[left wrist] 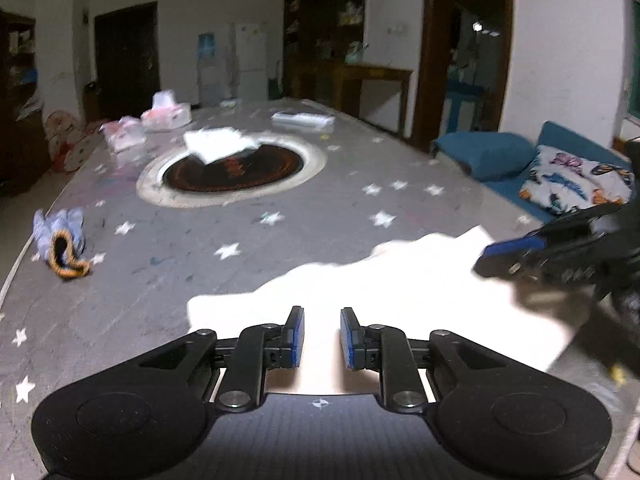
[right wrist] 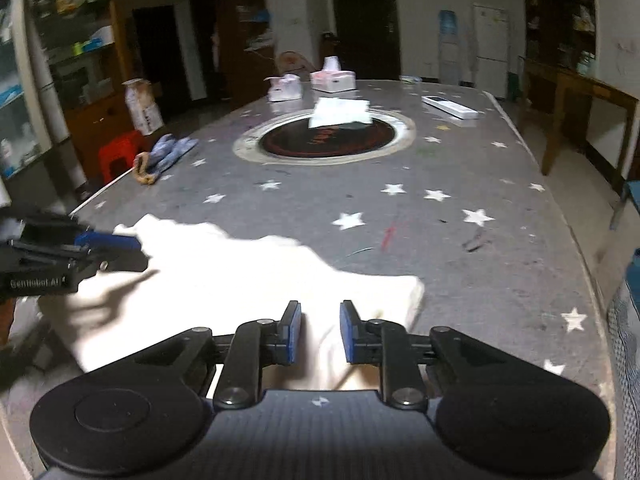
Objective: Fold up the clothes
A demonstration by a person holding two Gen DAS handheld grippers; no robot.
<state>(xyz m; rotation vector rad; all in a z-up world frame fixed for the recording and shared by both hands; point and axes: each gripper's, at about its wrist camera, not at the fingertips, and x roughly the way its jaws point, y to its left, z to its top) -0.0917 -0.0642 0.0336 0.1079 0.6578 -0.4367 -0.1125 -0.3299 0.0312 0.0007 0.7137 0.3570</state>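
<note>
White garment (left wrist: 384,280) lies crumpled at the near edge of the star-patterned bench (left wrist: 240,232), overexposed, so folds are hard to read. Left claw (left wrist: 322,338) sits low over the garment's near-left part, jaws narrowly apart, cloth visible between and beneath them; possibly touching, not gripping. Right claw (right wrist: 320,332) likewise over the near-right part by the garment's right edge, jaws narrowly apart, nothing held. Blue crumpled cloth (left wrist: 62,240) near the left edge, well apart. Folded white piece (right wrist: 340,112) overlaps the round inset (right wrist: 324,138) mid-bench.
</note>
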